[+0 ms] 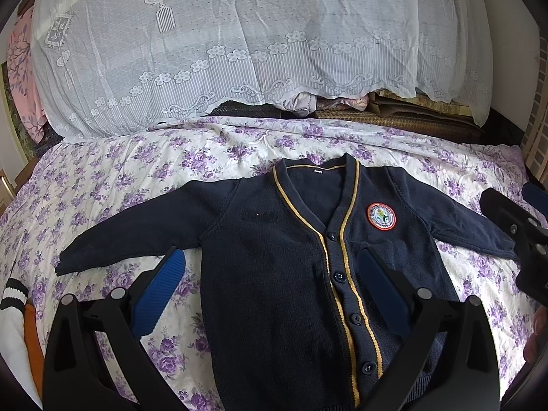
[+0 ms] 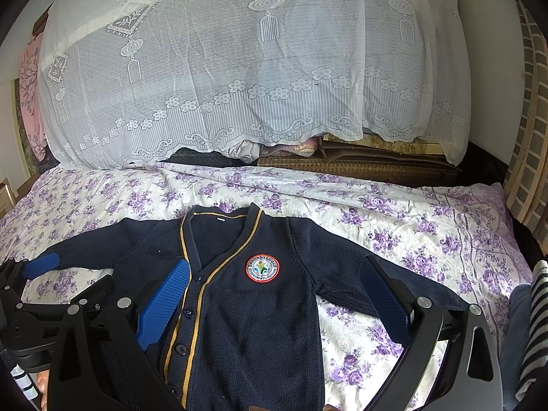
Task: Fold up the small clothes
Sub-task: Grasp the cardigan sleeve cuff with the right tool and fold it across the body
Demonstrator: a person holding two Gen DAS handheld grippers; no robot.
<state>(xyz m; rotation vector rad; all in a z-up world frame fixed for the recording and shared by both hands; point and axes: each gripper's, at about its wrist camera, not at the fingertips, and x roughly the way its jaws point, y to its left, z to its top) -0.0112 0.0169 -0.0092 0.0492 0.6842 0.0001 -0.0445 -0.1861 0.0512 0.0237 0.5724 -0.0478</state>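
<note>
The navy cardigan lies flat on the bed. Left gripper and right gripper hover at 6 o'clock, jaws wide apart, holding nothing.

a home bedroom: floral bedsheet on a bed, lace cover over piled bedding.

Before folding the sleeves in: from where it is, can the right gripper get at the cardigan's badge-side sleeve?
Probably yes: the right gripper is open above the cardigan, and the sleeve lies flat and uncovered.
</note>
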